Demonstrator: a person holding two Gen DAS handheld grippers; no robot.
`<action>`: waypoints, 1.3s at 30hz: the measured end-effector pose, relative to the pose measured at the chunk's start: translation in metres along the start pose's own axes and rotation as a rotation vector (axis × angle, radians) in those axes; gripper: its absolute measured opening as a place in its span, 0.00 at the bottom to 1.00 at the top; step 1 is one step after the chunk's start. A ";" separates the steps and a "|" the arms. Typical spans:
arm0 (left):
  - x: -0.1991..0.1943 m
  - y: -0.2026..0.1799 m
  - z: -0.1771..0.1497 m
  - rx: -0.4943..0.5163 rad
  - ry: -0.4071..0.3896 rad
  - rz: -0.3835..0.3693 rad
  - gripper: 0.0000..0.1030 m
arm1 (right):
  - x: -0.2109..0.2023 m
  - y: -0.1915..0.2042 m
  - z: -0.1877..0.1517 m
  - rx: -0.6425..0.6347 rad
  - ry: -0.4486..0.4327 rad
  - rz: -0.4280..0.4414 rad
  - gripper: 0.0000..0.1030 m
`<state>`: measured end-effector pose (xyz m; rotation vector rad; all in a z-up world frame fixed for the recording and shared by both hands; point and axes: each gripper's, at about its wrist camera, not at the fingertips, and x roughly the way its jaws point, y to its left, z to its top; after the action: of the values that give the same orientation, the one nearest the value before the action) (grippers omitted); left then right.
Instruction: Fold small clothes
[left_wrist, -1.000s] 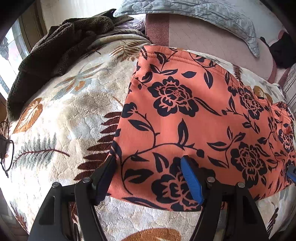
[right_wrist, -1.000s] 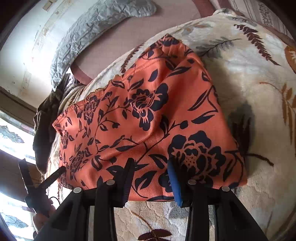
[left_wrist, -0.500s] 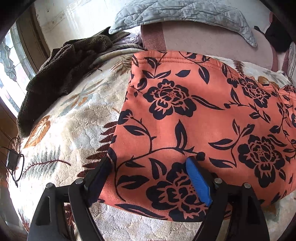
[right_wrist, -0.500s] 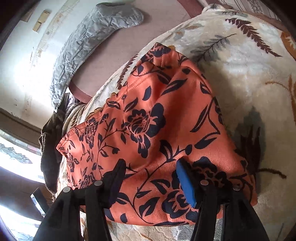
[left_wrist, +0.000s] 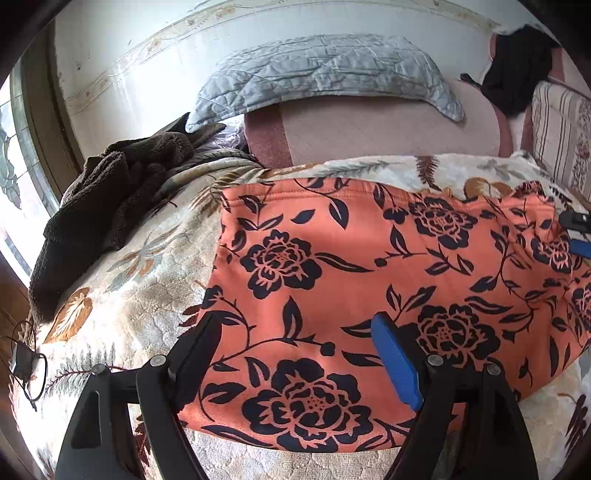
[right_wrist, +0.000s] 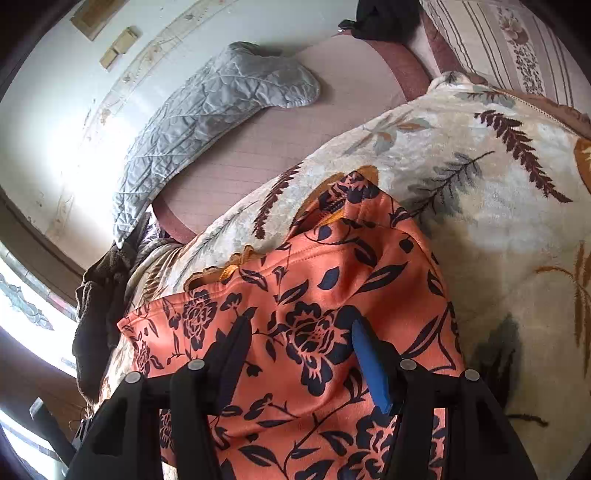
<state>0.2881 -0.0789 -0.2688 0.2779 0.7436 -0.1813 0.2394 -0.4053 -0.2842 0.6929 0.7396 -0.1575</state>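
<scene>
Garment (left_wrist: 369, 266) near edge between spread jaws, blanket (left_wrist: 140, 295) beyond.

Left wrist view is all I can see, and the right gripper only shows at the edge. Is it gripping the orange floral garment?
Observer: No. The right gripper has just been opening; its fingers stand apart over the orange floral garment, with cloth lying between them but not pinched.
Operator: My picture cuts off the garment's right end. Does it hang off the bed?
Observer: No. That end lies on the leaf-patterned blanket, with bare blanket beyond it.
Operator: Anything on the wall I'm missing?
Observer: Two small beige blocks are fixed high on it, above the grey quilted pillow.
</scene>
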 end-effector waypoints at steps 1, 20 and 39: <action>0.010 0.000 -0.001 0.010 0.016 -0.014 0.81 | 0.005 -0.003 0.003 0.013 0.009 -0.002 0.59; 0.036 0.031 0.008 -0.131 0.132 0.067 0.91 | 0.036 0.044 -0.005 -0.136 0.060 0.093 0.60; 0.000 0.040 -0.008 -0.199 0.141 0.100 1.00 | -0.003 0.039 -0.041 -0.127 0.119 0.071 0.60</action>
<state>0.2939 -0.0384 -0.2668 0.1389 0.8789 0.0083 0.2283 -0.3496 -0.2835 0.6104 0.8300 -0.0039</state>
